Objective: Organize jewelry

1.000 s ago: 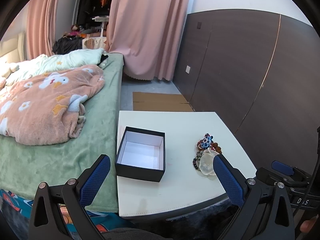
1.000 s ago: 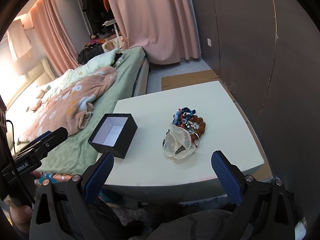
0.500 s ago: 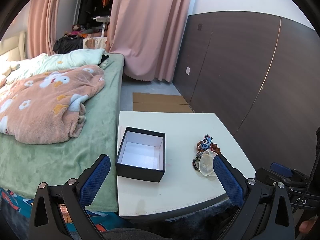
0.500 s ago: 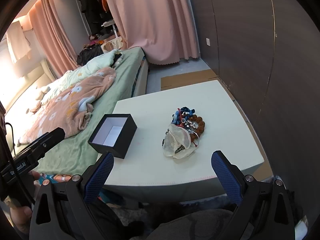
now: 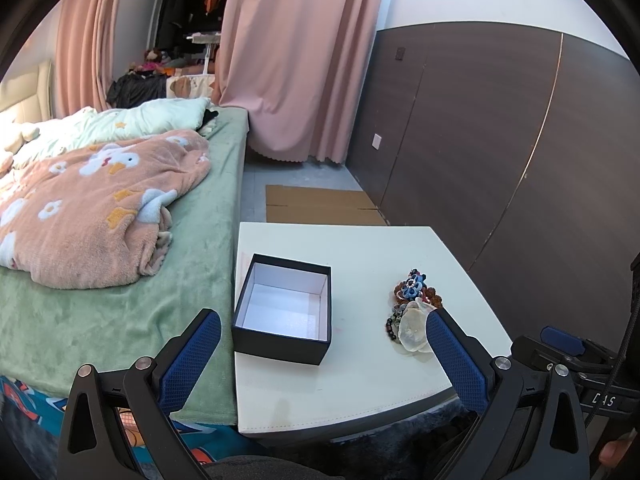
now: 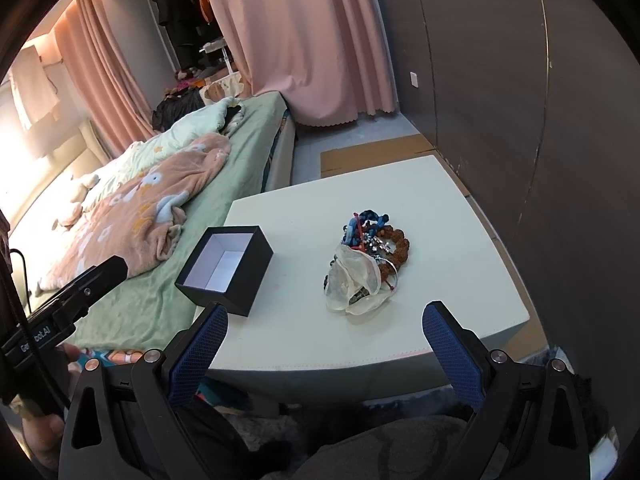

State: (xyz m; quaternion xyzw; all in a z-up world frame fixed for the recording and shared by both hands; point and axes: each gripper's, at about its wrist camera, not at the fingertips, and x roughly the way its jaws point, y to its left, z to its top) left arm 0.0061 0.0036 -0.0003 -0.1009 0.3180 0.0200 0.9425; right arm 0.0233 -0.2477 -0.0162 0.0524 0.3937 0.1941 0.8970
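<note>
An open black box (image 5: 285, 308) with a white empty inside stands on the white table (image 5: 360, 384), near its left edge; it also shows in the right wrist view (image 6: 226, 269). A pile of jewelry (image 5: 414, 312) lies to its right: brown bead bracelets, blue braided cords and a sheer white pouch (image 6: 356, 276). My left gripper (image 5: 320, 354) is open and empty, held before the table's near edge. My right gripper (image 6: 325, 344) is open and empty, near the front edge, short of the pile.
A bed with a green sheet (image 5: 120, 312) and a pink blanket (image 5: 88, 220) lies against the table's left side. A dark panelled wall (image 5: 500, 152) stands to the right. Flat cardboard (image 5: 320, 204) lies on the floor beyond the table, before pink curtains (image 5: 296, 60).
Both grippers have shifted only slightly; the views are nearly the same. Nothing on the table has moved.
</note>
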